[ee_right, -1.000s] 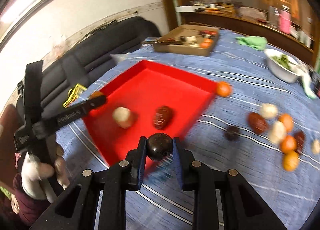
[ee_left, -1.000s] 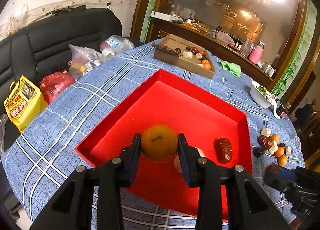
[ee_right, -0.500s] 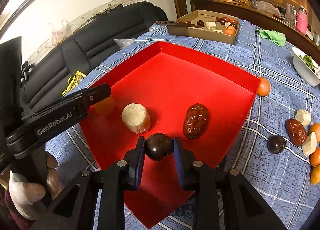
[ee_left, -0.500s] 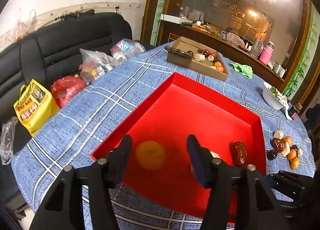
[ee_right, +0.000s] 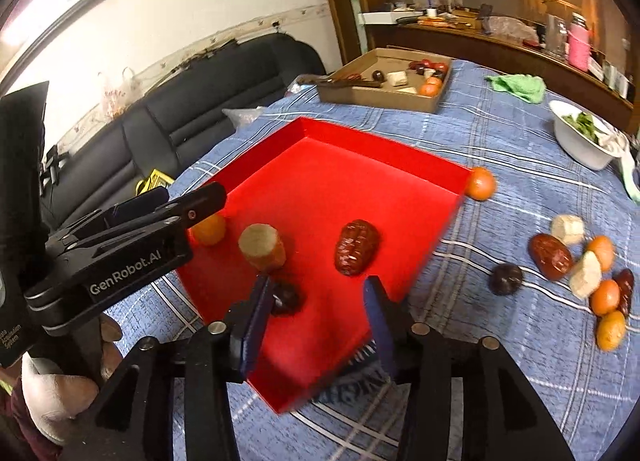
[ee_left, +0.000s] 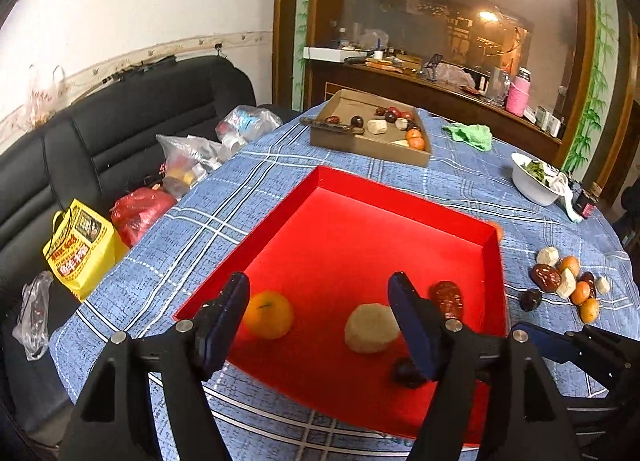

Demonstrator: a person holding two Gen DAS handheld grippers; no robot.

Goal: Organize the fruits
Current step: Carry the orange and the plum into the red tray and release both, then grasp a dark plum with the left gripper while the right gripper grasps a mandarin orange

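Note:
A red tray [ee_left: 360,229] [ee_right: 360,165] lies on the blue checked tablecloth. In it lie an orange [ee_left: 267,313] [ee_right: 209,228], a beige cylinder piece [ee_left: 371,327] [ee_right: 262,245], a red date [ee_left: 449,298] [ee_right: 357,247] and a dark plum [ee_left: 407,373] [ee_right: 285,297]. My left gripper [ee_left: 322,317] is open and empty above the tray's near part, over the orange and beige piece. My right gripper [ee_right: 318,311] is open and empty, the dark plum just inside its left finger. A pile of loose fruits [ee_left: 566,283] [ee_right: 588,265] lies right of the tray.
A lone orange [ee_right: 481,183] sits at the tray's far right corner. A cardboard box [ee_left: 370,133] [ee_right: 384,81] with fruits stands at the back. A white bowl [ee_left: 534,181] [ee_right: 582,139] and a green cloth [ee_left: 470,135] lie back right. Bags and a black sofa [ee_left: 120,133] are left.
My left gripper opened, let go of the orange into the tray and drew back upward. My right gripper carried the dark plum over the tray, opened and left it on the tray floor.

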